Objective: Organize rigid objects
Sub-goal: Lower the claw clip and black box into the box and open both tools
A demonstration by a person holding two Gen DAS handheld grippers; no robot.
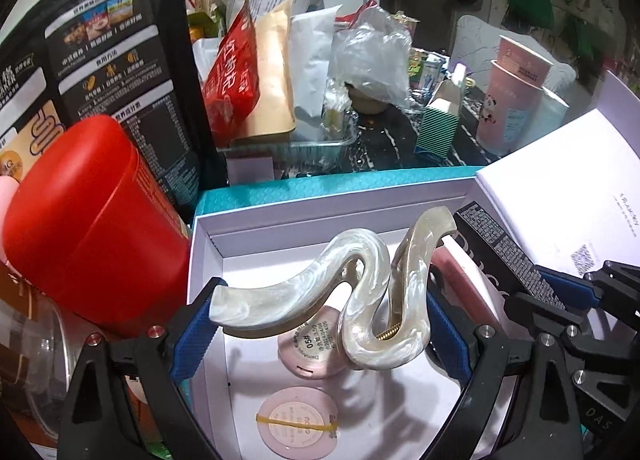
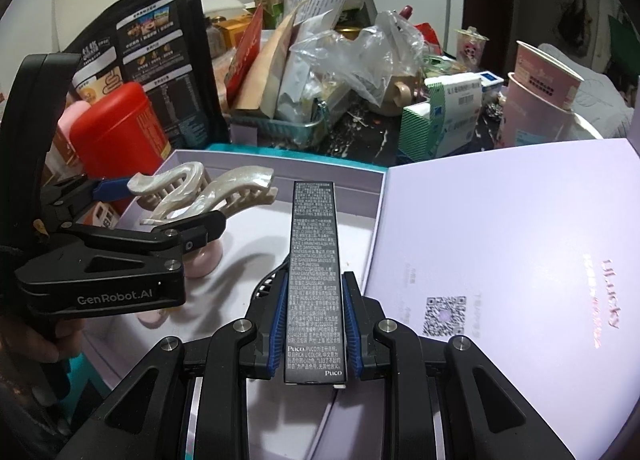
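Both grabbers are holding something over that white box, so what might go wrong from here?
1. The left gripper holds the wavy pearl hair clip only by its ends; it may twist loose and fall onto the pink compacts below.
2. The right gripper pinches the long black Puco box near one end, so the far end may tip or swing into the clip.
3. Both grippers crowd the white box and may collide.
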